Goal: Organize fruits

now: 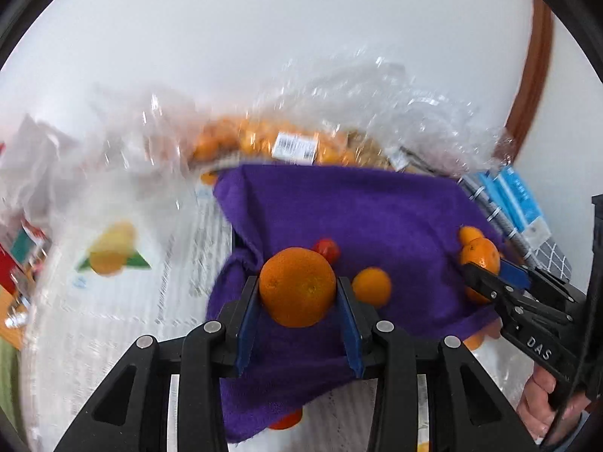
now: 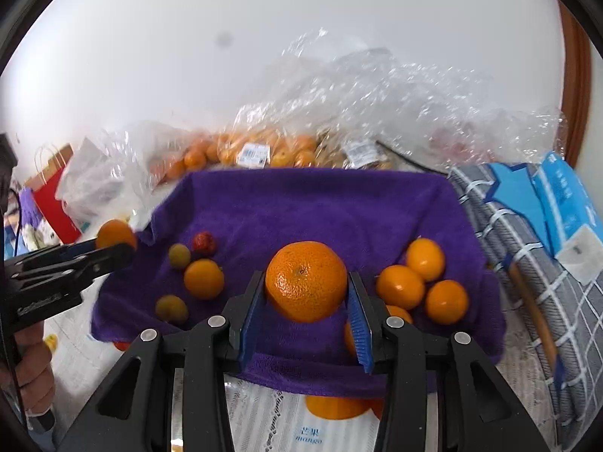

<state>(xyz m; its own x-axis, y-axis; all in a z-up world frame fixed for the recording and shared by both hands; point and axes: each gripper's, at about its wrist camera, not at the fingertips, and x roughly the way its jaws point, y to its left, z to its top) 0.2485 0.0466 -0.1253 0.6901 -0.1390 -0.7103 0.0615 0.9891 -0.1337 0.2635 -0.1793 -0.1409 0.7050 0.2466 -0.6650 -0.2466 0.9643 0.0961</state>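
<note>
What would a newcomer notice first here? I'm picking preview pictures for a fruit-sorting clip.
Two oranges held up at once: the left hand-held gripper clamps one orange, and the right hand-held gripper clamps another orange, each dead centre of its own view. Under both lies a bright purple towel dotted with loose small fruit. Behind it, crinkled clear plastic bags are piled against the white wall.
</note>
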